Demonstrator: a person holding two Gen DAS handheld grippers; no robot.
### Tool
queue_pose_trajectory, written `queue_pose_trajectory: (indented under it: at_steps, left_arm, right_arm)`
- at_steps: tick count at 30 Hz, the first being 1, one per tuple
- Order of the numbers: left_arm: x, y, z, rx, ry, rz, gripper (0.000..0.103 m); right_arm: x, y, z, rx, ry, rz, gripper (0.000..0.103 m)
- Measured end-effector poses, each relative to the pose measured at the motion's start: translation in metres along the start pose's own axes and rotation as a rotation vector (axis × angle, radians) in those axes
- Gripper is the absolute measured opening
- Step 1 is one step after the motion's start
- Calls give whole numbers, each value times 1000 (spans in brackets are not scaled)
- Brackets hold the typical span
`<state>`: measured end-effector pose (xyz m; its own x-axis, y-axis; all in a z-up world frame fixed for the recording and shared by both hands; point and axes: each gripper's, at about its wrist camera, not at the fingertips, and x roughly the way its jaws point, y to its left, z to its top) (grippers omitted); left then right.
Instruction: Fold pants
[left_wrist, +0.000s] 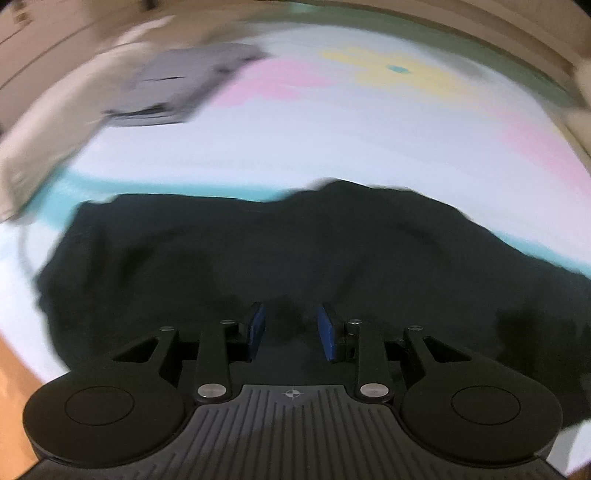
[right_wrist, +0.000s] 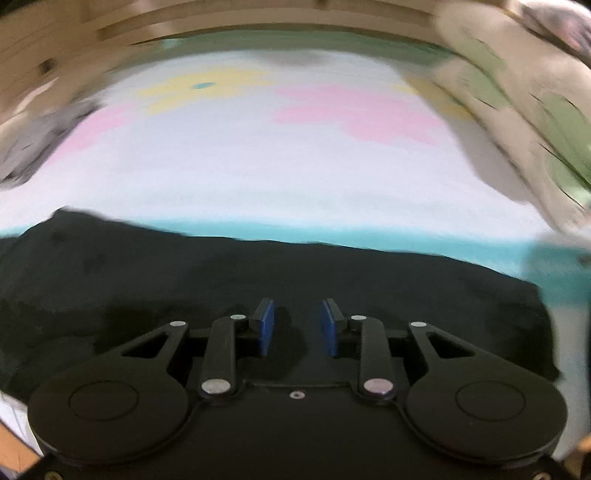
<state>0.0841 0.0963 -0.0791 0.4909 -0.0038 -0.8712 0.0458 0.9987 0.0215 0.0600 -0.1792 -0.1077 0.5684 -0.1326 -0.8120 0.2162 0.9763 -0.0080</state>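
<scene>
The black pants (left_wrist: 258, 251) lie spread on a white sheet with pastel patches. In the left wrist view my left gripper (left_wrist: 291, 328) is open over the near part of the pants, blue pads (left_wrist: 258, 328) apart with dark cloth between and below them. In the right wrist view the pants (right_wrist: 258, 273) fill the lower half, and my right gripper (right_wrist: 297, 326) is open above them, blue pads (right_wrist: 266, 326) apart. Both views are motion-blurred, so I cannot tell whether the fingers touch the cloth.
A grey folded garment (left_wrist: 173, 88) lies at the far left of the sheet (left_wrist: 332, 140); it also shows in the right wrist view (right_wrist: 33, 147). A pale and green bundle (right_wrist: 517, 122) lies at the far right. A wooden edge (left_wrist: 14, 373) shows at near left.
</scene>
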Motion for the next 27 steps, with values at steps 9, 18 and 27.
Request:
queue_pose_trajectory:
  at_steps: [9,18,27]
  left_arm:
    - [8,-107,-18,266,2,-148,31]
    - [27,-178,-35,402,41,-209,31]
    - [40,-199,-53,526,0,-148,32]
  right_arm:
    - [-12,-116,-14,327,71,-68,44]
    - [-23,-176,-54,491,112,-77,61]
    - [-6,-214,-87,649,114,-1,69]
